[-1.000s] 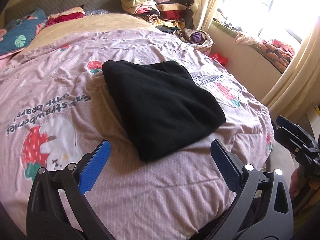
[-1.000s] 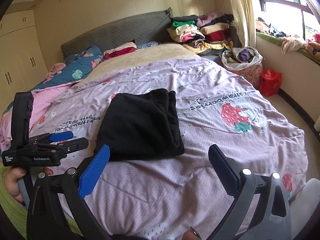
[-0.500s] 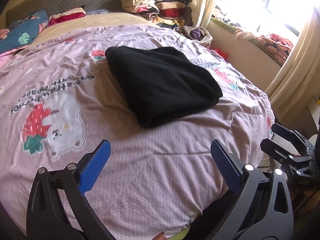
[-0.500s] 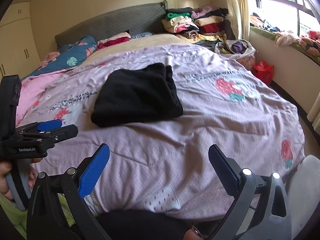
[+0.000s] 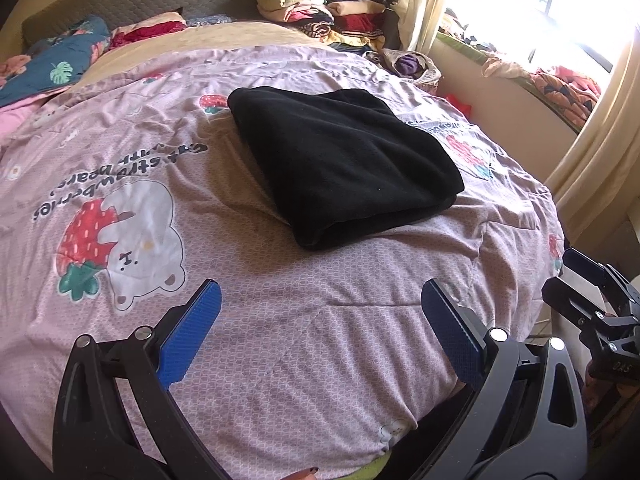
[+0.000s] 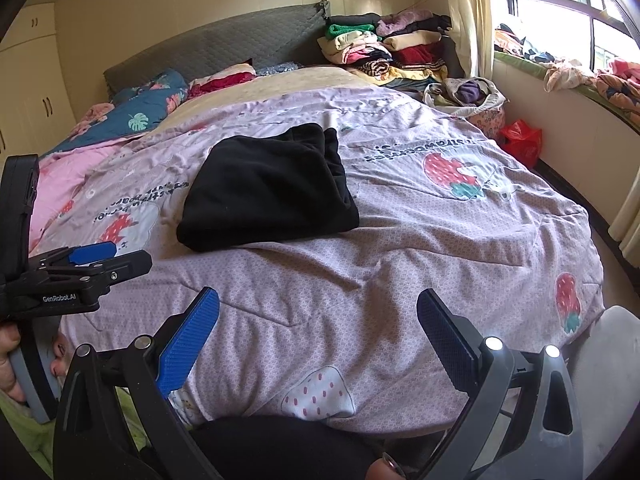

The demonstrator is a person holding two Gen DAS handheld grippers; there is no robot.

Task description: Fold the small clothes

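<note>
A black garment (image 5: 344, 164) lies folded in a thick rectangle on the pink strawberry-print quilt (image 5: 280, 340), in the middle of the bed. My left gripper (image 5: 320, 292) hangs open over the quilt short of the garment's near edge, with nothing between its blue pads. In the right wrist view the same black garment (image 6: 268, 192) sits ahead and a little left. My right gripper (image 6: 318, 300) is open and empty near the foot of the bed. Each gripper shows in the other's view: the left gripper (image 6: 128, 256) at the left edge, the right gripper (image 5: 560, 272) at the right edge.
A stack of folded clothes (image 6: 384, 48) stands at the bed's far right corner by the grey headboard (image 6: 224, 48). A bag of clothes (image 6: 468, 96) and a red plastic bag (image 6: 520, 140) sit on the floor under the window sill. A blue leaf-print pillow (image 6: 148, 108) lies at the far left.
Both grippers drew back from the black garment toward the foot of the bed, then nearly stopped. Both stayed open. The garment has not moved.
</note>
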